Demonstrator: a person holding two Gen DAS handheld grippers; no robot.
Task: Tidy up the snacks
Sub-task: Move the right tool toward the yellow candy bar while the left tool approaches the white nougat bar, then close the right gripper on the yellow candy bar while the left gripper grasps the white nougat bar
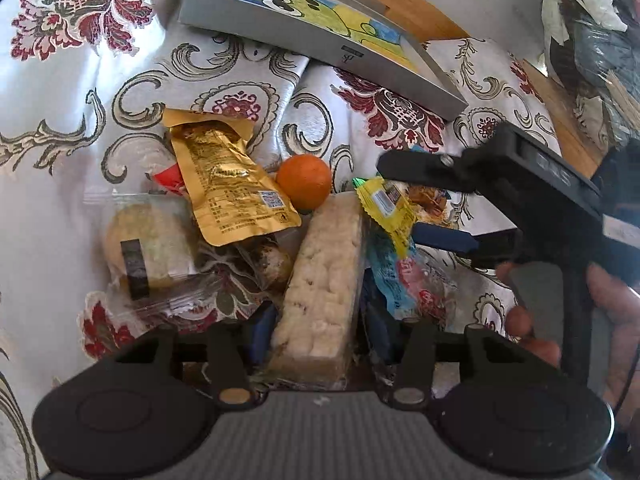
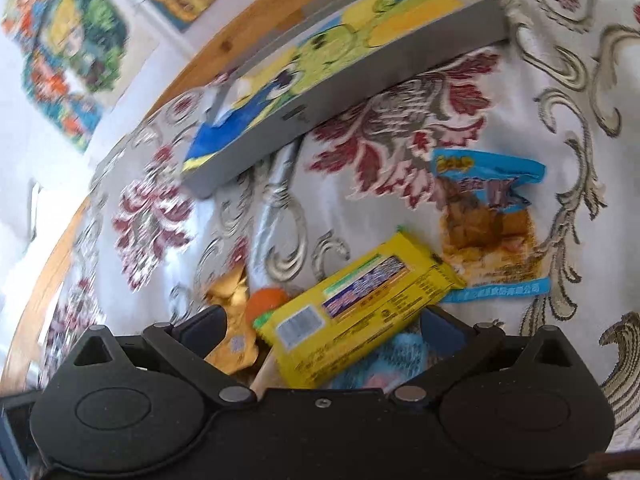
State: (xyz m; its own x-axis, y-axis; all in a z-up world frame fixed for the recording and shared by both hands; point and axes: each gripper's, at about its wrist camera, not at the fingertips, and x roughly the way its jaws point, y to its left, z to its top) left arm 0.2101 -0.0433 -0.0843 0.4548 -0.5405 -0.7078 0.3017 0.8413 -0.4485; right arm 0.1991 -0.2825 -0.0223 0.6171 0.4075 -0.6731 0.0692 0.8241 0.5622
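A pile of snacks lies on the floral tablecloth. My left gripper is shut on a white puffed-rice bar, which lies lengthwise between the jaws. My right gripper holds a yellow wrapped packet tilted above the pile; from the left wrist the right gripper shows with the yellow packet between its fingers. Around them lie a gold pouch, a small orange, a round cake in clear wrap and a blue-and-pink packet. A grey box with a cartoon lining lies beyond.
A blue packet of brown snack pieces lies flat on the cloth to the right of the pile. The wooden table edge runs behind the grey box. Dark bags are heaped at the far right. A hand grips the right tool.
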